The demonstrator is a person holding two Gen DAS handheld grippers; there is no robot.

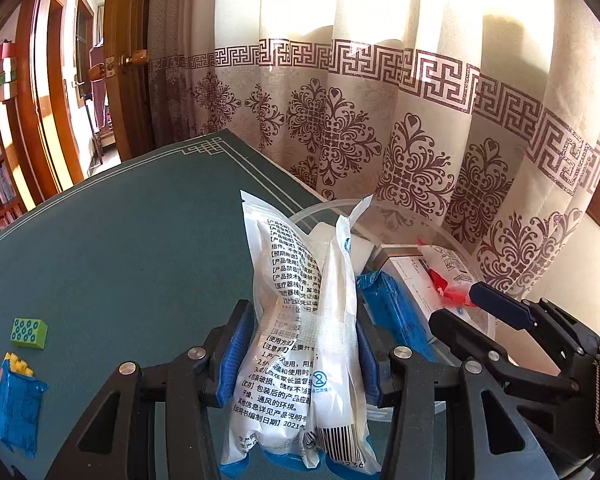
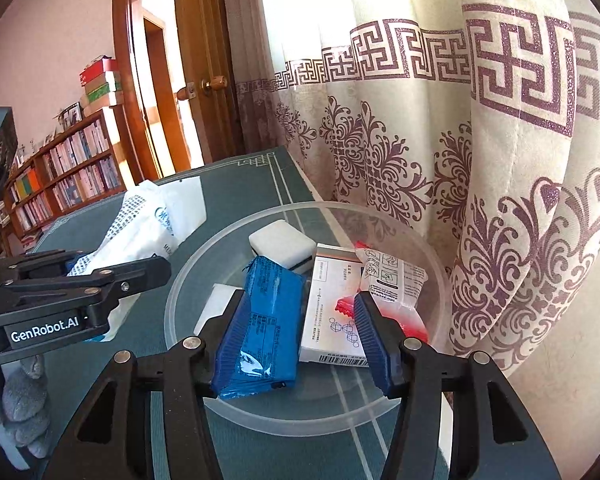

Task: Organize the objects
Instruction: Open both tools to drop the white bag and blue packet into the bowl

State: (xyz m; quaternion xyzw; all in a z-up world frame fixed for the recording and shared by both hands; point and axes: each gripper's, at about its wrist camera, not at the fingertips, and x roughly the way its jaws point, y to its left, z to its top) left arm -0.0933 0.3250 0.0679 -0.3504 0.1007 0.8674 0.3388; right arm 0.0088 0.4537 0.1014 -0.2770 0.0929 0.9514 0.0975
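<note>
While the left gripper [image 1: 306, 354] clenches a white pouch [image 1: 296, 320], the right gripper's [image 2: 300, 334] fingers [image 2: 374, 340] gape over the clear bowl [image 2: 188, 280] at twelve o'clock.

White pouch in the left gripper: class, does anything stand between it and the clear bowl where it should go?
Nothing blocks the white pouch from the clear bowl. The open right gripper hovers over the bowl's near side, above the blue packet.
</note>
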